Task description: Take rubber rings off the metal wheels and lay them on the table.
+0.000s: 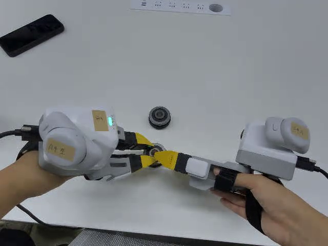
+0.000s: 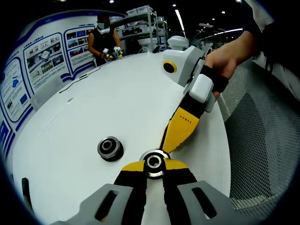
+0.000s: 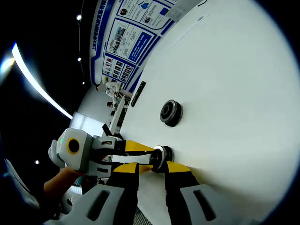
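A small metal wheel (image 1: 155, 150) with a black rubber ring is held just above the white table (image 1: 230, 77), between both grippers. My left gripper (image 1: 146, 152) comes in from the left and is shut on the wheel (image 2: 154, 162), one yellow tip on each side. My right gripper (image 1: 163, 156) reaches in from the right, and its yellow fingers (image 2: 180, 129) pinch the wheel's rim (image 3: 161, 156) where the ring sits. A second wheel (image 1: 160, 117) with its ring on rests on the table just behind, also seen in the gripper views (image 2: 110, 148) (image 3: 170, 112).
A black phone (image 1: 32, 34) lies at the far left and a white power strip (image 1: 179, 6) at the far edge. The table's front edge (image 1: 154, 233) runs just below my hands. A person (image 2: 104, 40) stands far behind the table.
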{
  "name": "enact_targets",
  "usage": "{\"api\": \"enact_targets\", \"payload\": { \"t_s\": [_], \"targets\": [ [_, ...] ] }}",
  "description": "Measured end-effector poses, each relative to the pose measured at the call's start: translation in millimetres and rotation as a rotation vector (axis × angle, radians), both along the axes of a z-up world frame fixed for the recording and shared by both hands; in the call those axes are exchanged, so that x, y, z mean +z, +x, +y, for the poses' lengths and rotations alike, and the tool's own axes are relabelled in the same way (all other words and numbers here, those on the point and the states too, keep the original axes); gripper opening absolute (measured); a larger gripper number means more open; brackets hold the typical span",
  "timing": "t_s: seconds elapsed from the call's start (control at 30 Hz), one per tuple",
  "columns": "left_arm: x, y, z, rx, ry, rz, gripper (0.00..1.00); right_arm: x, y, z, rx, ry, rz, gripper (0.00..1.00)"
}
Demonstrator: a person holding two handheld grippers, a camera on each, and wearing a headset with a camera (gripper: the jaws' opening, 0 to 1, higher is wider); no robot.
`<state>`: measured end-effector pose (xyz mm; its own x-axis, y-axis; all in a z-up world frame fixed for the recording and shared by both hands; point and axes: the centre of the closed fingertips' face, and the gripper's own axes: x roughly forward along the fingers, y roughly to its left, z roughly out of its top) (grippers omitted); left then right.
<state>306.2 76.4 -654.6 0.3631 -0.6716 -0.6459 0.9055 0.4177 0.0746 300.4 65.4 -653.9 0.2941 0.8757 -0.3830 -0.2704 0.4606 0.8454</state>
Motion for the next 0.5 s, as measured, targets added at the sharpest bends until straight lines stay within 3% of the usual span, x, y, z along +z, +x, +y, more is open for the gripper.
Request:
{"api": "enact_targets", "payload": {
  "t_s": [0.2, 0.5],
  "targets": [
    [0.0, -0.1, -0.1, -0.001, 0.000, 0.000, 0.12, -8.7, 2.6, -4.0, -0.018, -0.025, 0.032, 0.09],
    [0.3, -0.7, -1.0, -0.001, 0.001, 0.000, 0.12, -11.5, 3.7, -5.5, -0.027, -0.032, 0.054, 0.04]
  ]
}}
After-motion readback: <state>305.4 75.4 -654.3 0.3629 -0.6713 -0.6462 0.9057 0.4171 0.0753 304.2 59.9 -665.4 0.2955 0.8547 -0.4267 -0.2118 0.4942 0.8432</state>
